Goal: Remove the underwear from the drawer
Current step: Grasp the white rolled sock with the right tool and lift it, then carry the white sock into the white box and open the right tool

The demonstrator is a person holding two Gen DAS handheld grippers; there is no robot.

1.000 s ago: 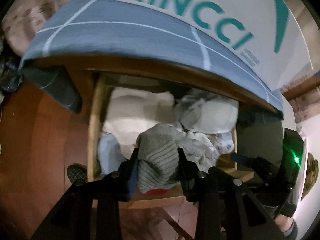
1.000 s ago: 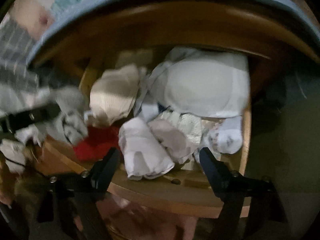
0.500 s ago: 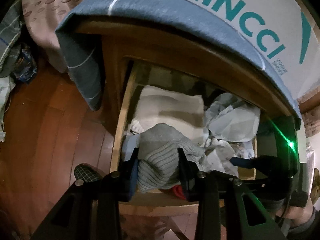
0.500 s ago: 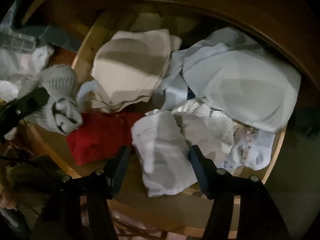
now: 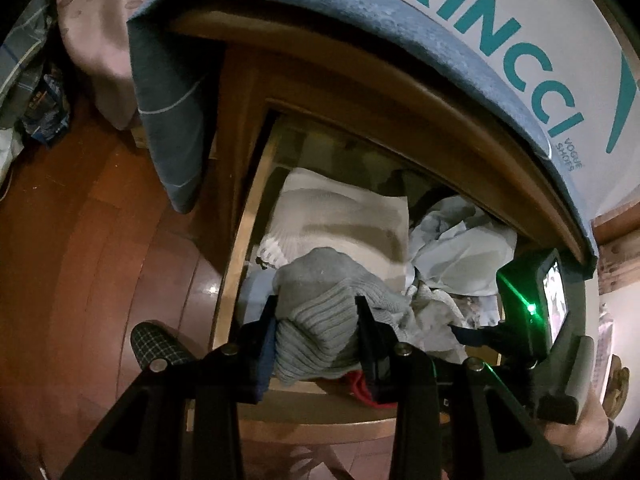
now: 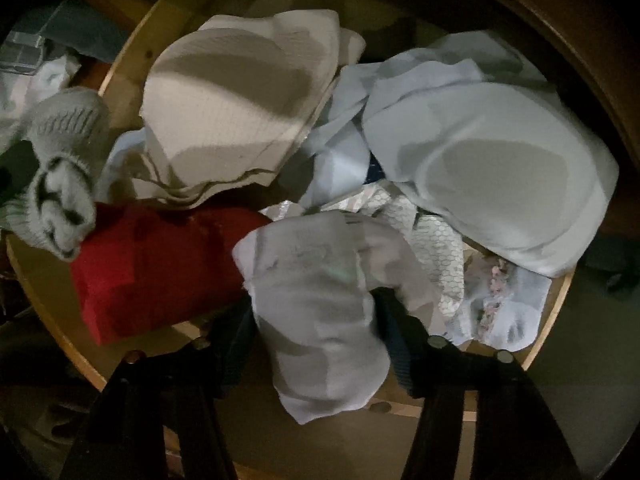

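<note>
The wooden drawer stands pulled out, full of folded clothes. My left gripper is shut on a grey ribbed knit bundle above the drawer's front left; the same bundle shows at the left of the right wrist view. My right gripper points straight down into the drawer's front. Its jaws are closing, with a pale whitish folded underwear piece between them, and the fingers touch both sides of it. In the left wrist view the right gripper's body sits at the drawer's right.
The drawer also holds a red cloth, a cream folded cloth, a light blue garment and small patterned pieces. A blue-grey cloth and a white box cover the cabinet top. A checked slipper rests on the wooden floor.
My right gripper has come down into the drawer and its jaws have narrowed around the pale underwear piece. My left gripper keeps the grey bundle and has shifted a little lower.
</note>
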